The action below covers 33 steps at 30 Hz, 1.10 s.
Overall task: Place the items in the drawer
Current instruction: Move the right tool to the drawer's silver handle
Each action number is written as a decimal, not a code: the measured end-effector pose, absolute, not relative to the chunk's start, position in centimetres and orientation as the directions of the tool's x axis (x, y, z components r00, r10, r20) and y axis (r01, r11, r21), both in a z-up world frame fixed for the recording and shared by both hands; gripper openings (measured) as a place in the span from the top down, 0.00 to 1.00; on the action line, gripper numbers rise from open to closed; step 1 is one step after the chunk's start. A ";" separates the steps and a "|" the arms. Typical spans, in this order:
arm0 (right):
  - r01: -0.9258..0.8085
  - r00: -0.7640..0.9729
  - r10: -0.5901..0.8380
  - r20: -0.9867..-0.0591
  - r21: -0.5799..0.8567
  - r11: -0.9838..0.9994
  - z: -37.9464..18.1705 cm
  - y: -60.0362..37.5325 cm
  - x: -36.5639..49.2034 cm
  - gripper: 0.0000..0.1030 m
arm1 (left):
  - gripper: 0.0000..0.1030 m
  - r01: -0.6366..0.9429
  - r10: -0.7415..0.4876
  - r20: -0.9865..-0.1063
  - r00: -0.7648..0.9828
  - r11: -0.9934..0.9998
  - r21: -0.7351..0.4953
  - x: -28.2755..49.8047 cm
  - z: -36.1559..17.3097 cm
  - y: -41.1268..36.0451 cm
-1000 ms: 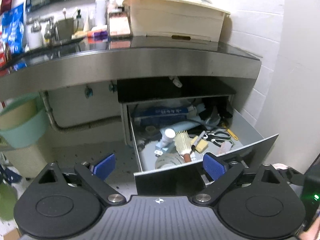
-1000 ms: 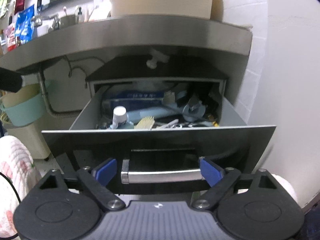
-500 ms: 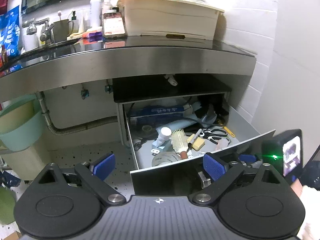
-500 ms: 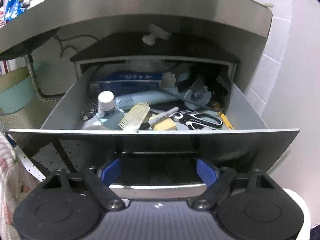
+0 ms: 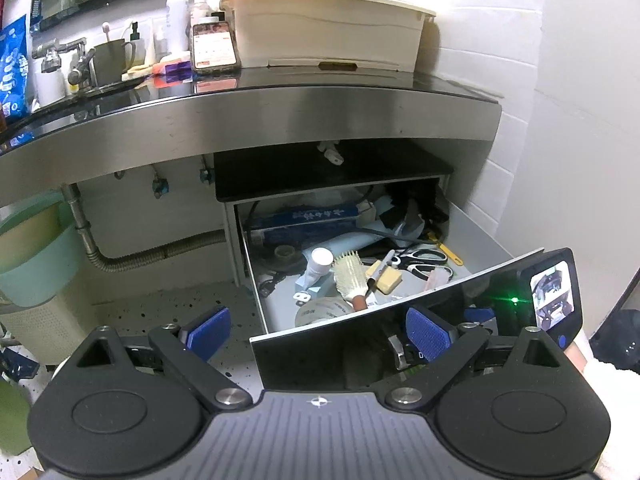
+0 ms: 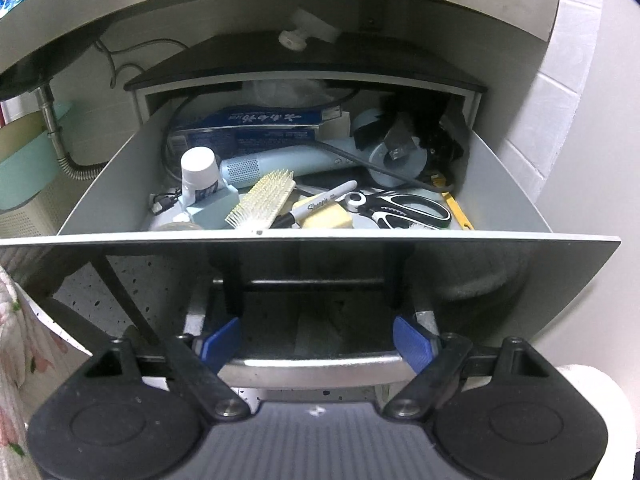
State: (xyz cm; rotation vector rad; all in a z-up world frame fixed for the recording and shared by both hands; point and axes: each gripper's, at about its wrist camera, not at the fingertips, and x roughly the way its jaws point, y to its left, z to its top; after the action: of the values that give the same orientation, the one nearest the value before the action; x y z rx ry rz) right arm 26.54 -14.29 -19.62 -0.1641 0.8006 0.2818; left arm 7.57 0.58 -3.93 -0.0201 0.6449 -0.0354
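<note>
R. gripper jaws had closed onto handle – drawer now further out; L. gripper jaws spread, empty.

Home bathroom, as I read it: faucet and toothbrush cup upper left of frame, toiletry bottles on vanity counter, hairbrush in drawer centre.
</note>
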 end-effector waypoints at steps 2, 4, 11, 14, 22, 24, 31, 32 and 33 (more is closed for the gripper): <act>-0.310 0.660 0.185 -0.728 -0.040 0.950 -19.6 -14.3 26.6 0.17 | 0.07 0.031 -0.046 -0.604 0.795 0.999 -0.035 7.6 -4.0 0.6; -0.306 0.661 0.184 -0.728 -0.038 0.951 -19.6 -14.4 26.7 0.14 | 0.07 0.036 -0.048 -0.605 0.795 0.999 -0.033 7.6 -4.0 0.5; -0.308 0.657 0.188 -0.730 -0.032 0.951 -19.6 -14.6 26.9 0.12 | 0.07 0.058 -0.065 -0.608 0.791 0.998 -0.031 7.6 -4.1 0.1; -0.306 0.646 0.188 -0.740 -0.025 0.952 -19.6 -14.7 27.1 0.11 | 0.07 0.067 -0.072 -0.614 0.786 0.997 -0.031 7.7 -4.1 -0.1; -0.330 0.622 0.218 -0.752 0.001 0.944 -19.7 -15.0 27.7 0.11 | 0.07 0.116 -0.089 -0.613 0.785 0.993 0.005 7.3 -4.0 -1.3; -0.332 0.619 0.217 -0.755 -0.001 0.943 -19.6 -15.0 27.7 0.11 | 0.07 0.120 -0.088 -0.611 0.787 0.993 0.011 7.2 -4.0 -1.4; -0.344 0.608 0.215 -0.764 -0.010 0.939 -19.9 -14.3 28.0 0.00 | 0.07 0.106 -0.083 -0.618 0.782 0.994 0.001 7.4 -3.8 -1.0; -0.344 0.608 0.215 -0.764 -0.010 0.939 -19.9 -14.3 28.0 0.00 | 0.07 0.106 -0.085 -0.620 0.780 0.994 -0.003 7.4 -3.9 -0.9; -0.344 0.608 0.215 -0.764 -0.010 0.939 -19.9 -14.3 28.0 0.00 | 0.07 0.106 -0.087 -0.624 0.777 0.994 -0.007 7.5 -3.9 -0.9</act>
State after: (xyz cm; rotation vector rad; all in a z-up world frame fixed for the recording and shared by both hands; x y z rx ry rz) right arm 27.95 -14.29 -19.90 -0.1623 0.8586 0.3244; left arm 7.47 -0.88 -3.90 0.0287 0.6732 -0.1047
